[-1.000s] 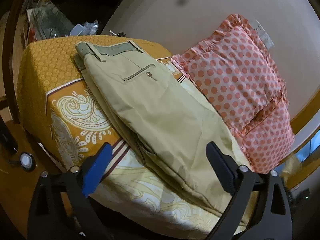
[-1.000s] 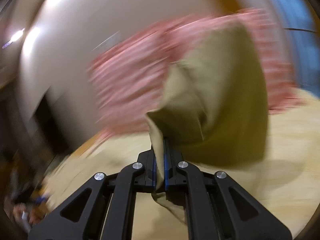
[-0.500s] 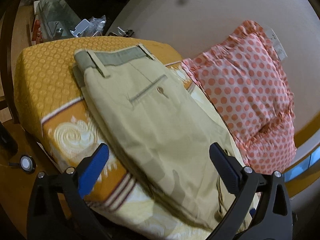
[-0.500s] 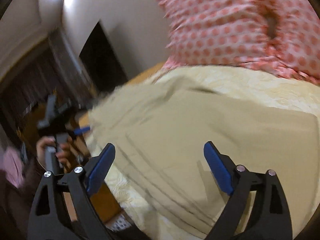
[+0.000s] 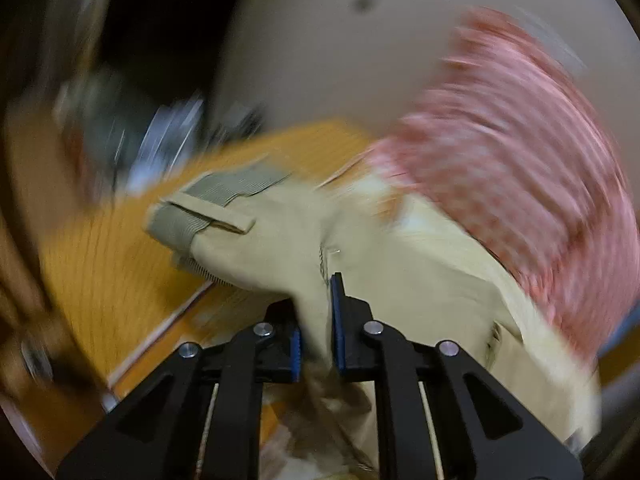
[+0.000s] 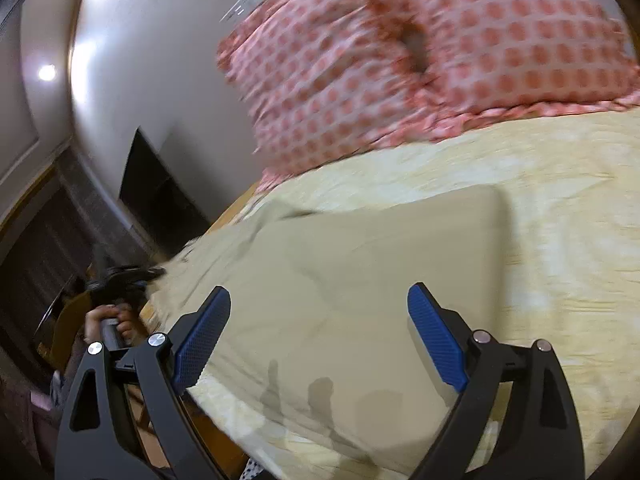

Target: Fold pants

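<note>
The beige pants (image 5: 280,240) lie on a patterned bedspread. In the blurred left wrist view my left gripper (image 5: 318,320) is shut on a pinch of the pants fabric below the waistband (image 5: 224,192), lifting it. In the right wrist view the folded pants (image 6: 380,280) lie flat on the cream bedspread (image 6: 560,220). My right gripper (image 6: 320,332) is open and empty just above their near part. The left gripper (image 6: 120,276) and the hand holding it show at the far left edge.
A pink dotted pillow (image 6: 420,52) leans against the wall behind the pants, also in the left wrist view (image 5: 520,152). The orange part of the bedspread (image 5: 112,264) lies left. A dark opening (image 6: 156,196) is in the wall; the bed edge is near.
My left gripper has gone from open above the pants to shut on their fabric and is moving fast. My right gripper, shut on fabric a second ago, stays open over the flat pants.
</note>
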The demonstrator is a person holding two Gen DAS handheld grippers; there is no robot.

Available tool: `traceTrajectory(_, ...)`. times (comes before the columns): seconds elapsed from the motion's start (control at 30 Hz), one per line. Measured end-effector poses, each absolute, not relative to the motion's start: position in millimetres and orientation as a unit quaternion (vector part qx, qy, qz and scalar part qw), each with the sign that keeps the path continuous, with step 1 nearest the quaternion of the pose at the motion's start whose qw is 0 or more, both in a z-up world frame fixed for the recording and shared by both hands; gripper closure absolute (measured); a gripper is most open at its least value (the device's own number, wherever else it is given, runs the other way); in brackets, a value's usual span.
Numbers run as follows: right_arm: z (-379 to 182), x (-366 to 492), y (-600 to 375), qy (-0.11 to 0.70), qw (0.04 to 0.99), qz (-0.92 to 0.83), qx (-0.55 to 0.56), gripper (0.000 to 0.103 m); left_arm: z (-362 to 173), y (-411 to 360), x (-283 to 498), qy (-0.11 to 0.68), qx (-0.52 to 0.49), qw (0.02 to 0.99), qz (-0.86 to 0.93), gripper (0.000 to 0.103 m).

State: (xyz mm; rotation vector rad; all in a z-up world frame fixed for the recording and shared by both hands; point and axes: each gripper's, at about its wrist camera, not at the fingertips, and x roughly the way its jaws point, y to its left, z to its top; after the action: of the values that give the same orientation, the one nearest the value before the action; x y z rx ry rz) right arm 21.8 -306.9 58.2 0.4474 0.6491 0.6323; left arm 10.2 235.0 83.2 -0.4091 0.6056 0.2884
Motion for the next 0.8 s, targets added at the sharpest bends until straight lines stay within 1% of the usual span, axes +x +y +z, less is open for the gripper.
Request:
traceTrajectory(0.1,60,16,-329,0.298,0.883,0.275,0.236,0.011,126,162,21,0.261,-0.097,0.958,0.064,0.095)
traceTrajectory(0.13,61,14,-337,0.293,0.886,0.264,0.242,0.011,141,118,24,0.248,-0.051,0.967,0.011,0.095)
traceTrajectory(0.2,64,10,-351,0.282,0.891,0.249,0.256,0.011,148,60,24,0.240,0.002,0.969,-0.061,0.095)
traceTrajectory(0.23,65,8,-358,0.276,0.892,0.244,0.263,0.011,144,22,21,0.240,0.031,0.963,-0.117,0.095)
traceTrajectory(0.27,66,6,-363,0.271,0.892,0.240,0.271,0.011,139,0,18,0.244,0.048,0.957,-0.151,0.095)
traceTrajectory(0.3,65,5,-369,0.267,0.892,0.236,0.278,0.010,124,-33,12,0.259,0.074,0.941,-0.205,0.095)
traceTrajectory(0.4,61,5,-384,0.270,0.885,0.226,0.304,0.009,74,-94,-3,0.312,0.148,0.893,-0.287,0.096)
traceTrajectory(0.47,55,11,-388,0.286,0.871,0.236,0.323,0.009,49,-108,-8,0.336,0.179,0.876,-0.297,0.097)
traceTrajectory(0.53,46,23,-388,0.311,0.847,0.251,0.351,0.009,41,-103,-13,0.352,0.173,0.866,-0.311,0.096)
traceTrajectory(0.6,39,33,-385,0.328,0.834,0.258,0.361,0.009,57,-84,-24,0.328,0.147,0.872,-0.331,0.088)
traceTrajectory(0.63,36,40,-382,0.340,0.830,0.258,0.359,0.009,67,-75,-27,0.314,0.136,0.879,-0.331,0.065)
traceTrajectory(0.67,34,45,-378,0.350,0.830,0.256,0.351,0.009,78,-64,-28,0.300,0.121,0.889,-0.324,0.037)
traceTrajectory(0.7,32,53,-374,0.361,0.832,0.250,0.338,0.009,90,-43,-24,0.282,0.099,0.905,-0.302,0.029)
traceTrajectory(0.73,31,59,-371,0.369,0.834,0.244,0.329,0.010,95,-29,-20,0.278,0.083,0.915,-0.280,0.024)
traceTrajectory(0.8,28,70,-366,0.383,0.838,0.234,0.311,0.016,98,0,6,0.295,0.044,0.929,-0.221,0.024)
